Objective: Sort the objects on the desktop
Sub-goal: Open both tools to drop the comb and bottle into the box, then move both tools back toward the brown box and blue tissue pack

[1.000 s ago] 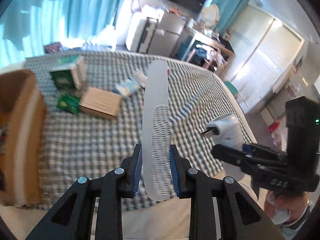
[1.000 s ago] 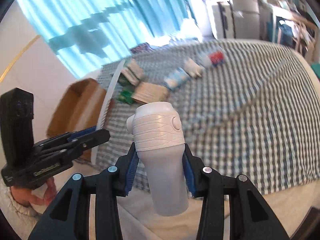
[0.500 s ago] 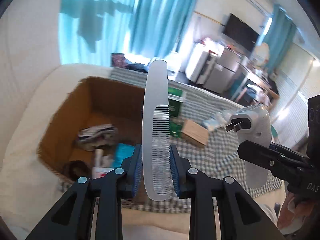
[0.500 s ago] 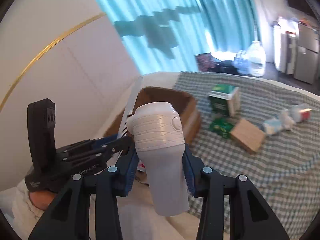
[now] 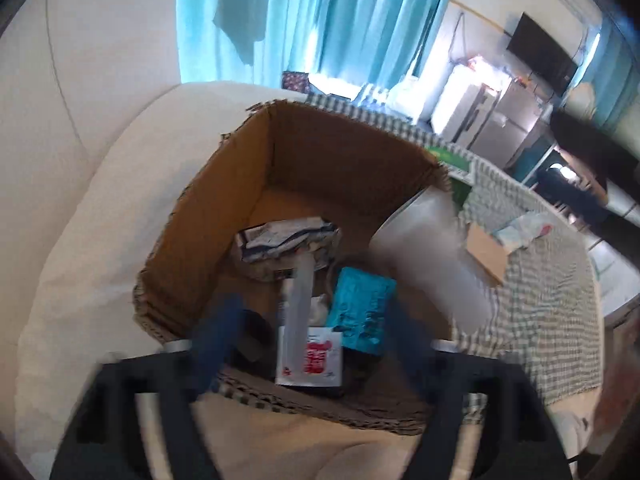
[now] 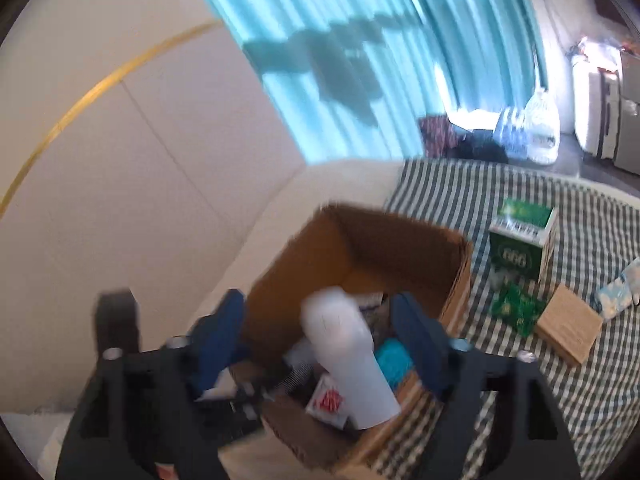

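An open cardboard box (image 5: pixel 224 216) stands at the bed's near left; it also shows in the right wrist view (image 6: pixel 456 280). My left gripper (image 5: pixel 308 340) is open above the box, and the white comb (image 5: pixel 298 304) is free between its fingers, blurred, over the box contents. My right gripper (image 6: pixel 324 340) is open too. The white plug-in device (image 6: pixel 344 352) is loose between its fingers, over the box; it also shows blurred in the left wrist view (image 5: pixel 432 256). Inside the box lie a teal packet (image 5: pixel 360 312), a white sachet (image 5: pixel 316 364) and a crumpled wrapper (image 5: pixel 280 240).
On the checked cloth (image 6: pixel 580 380) right of the box stand a green carton (image 6: pixel 520 248), a green packet (image 6: pixel 514 308), a small brown box (image 6: pixel 568 328) and a pale wrapper (image 6: pixel 618 292). A cream headboard (image 6: pixel 140 200) rises at the left.
Both grippers swung left from the bed to over the box and opened. The comb and the white device have left the fingers and are dropping into the box.
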